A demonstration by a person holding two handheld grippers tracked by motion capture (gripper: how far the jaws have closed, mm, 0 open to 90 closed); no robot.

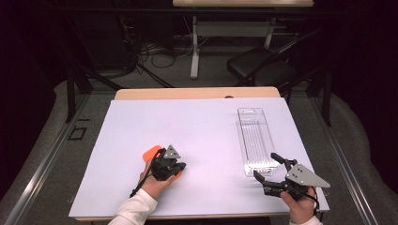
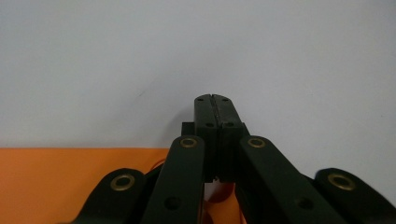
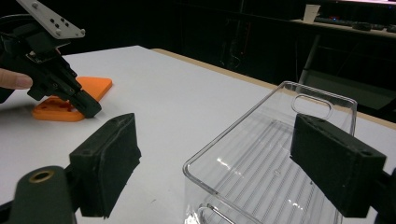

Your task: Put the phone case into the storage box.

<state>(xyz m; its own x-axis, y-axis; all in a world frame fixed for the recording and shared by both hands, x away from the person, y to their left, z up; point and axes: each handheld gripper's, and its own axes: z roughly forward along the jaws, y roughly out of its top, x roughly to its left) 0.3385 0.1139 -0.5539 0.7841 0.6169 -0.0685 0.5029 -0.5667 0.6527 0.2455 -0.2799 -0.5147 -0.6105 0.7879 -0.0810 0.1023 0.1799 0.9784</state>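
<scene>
White table [image 1: 187, 122] bears clear tray [image 1: 256, 140], long axis running near-to-far.

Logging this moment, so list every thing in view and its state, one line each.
Left tongs: shut, nothing between them, tips down by the orange plate.
Right tongs: open, astride the near end of the clear tray, not pressing it.
Clear tray: empty, flat on the white sheet.
Orange plate: flat on the sheet.
White sheet: spread over the table.

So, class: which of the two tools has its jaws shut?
The left tool, resting over the orange plate: its jaws are pressed together with nothing between them. The right tool, near the clear tray, stands wide open.
</scene>
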